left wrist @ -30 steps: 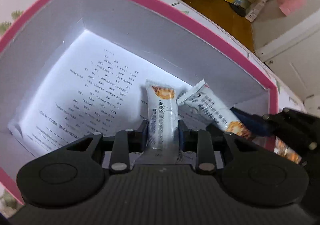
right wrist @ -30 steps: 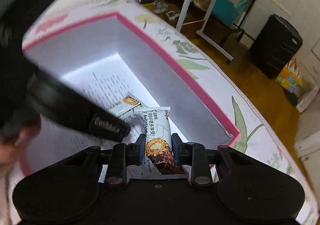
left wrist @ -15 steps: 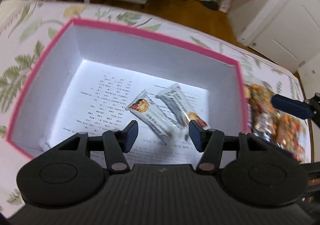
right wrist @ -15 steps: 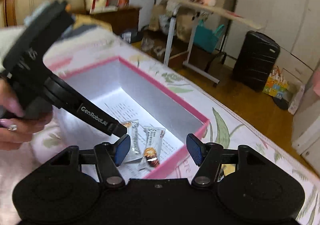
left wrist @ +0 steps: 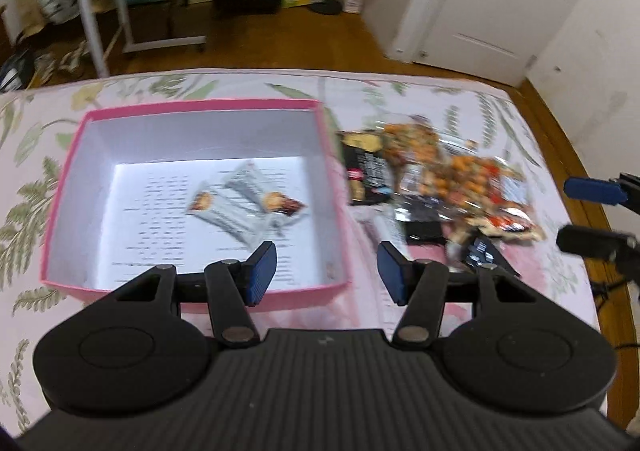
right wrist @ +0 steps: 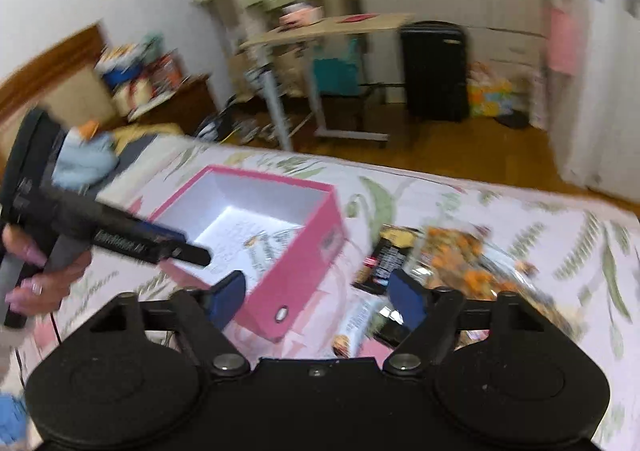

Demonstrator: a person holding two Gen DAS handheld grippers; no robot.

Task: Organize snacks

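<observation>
Left gripper (left wrist: 324,271) above near wall of pink box (left wrist: 192,107), jaws wide apart, holding nothing. Right gripper (right wrist: 318,297) likewise wide apart, holding nothing. Two snack bars (left wrist: 244,203) lie inside box, side by side. Snack pile (left wrist: 436,179) on floral bedspread (left wrist: 400,91) just right of box

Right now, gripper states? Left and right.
Left gripper: open, holding nothing.
Right gripper: open, holding nothing.

box (left wrist: 334,187): matt pink card | snack wrappers (left wrist: 452,179): glossy plastic | bedsheet (left wrist: 420,95): cloth
</observation>
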